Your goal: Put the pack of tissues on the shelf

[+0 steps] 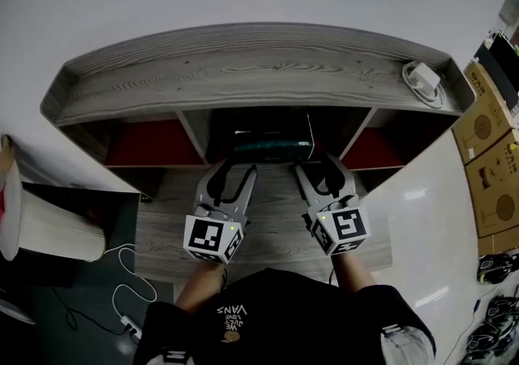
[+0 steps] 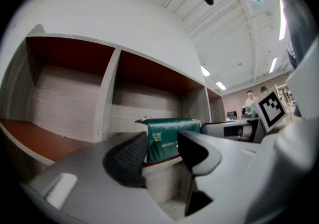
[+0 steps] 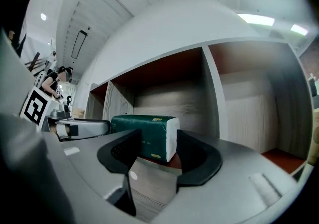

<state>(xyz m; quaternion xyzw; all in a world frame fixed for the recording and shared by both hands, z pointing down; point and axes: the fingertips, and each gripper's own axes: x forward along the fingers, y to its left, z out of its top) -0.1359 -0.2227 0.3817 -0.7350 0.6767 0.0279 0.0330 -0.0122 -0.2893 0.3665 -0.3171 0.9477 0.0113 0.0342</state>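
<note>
1. Green pack of tissues point(image 1: 272, 147) is sitting in the middle compartment of the grey wood-grain shelf point(image 1: 243, 71), right on that compartment's red floor, long side facing out.
2. The left gripper point(image 1: 233, 170) is just in front of that middle compartment. Its fingers are spread wide with nothing held. In the left gripper view you look through the gap point(image 2: 162, 151) at the pack point(image 2: 167, 138) further back, clear of both fingers.
3. Same deal with the right gripper point(image 1: 318, 167): fingers wide apart, empty, pointed at the same opening. The right gripper view shows the pack point(image 3: 144, 136) beyond the fingers, not touching them, with its white end face turned to the right.
4. The two grippers are side by side, near each other but apart, each with its marker cube toward the person.
5. The compartments left and right of the middle one have red floors too.
6. On the shelf's top board, far right end, there's a white charger point(image 1: 423, 79) with its cable coiled around it.
7. Cardboard boxes point(image 1: 486, 161) stand off to the right of the shelf.
</note>
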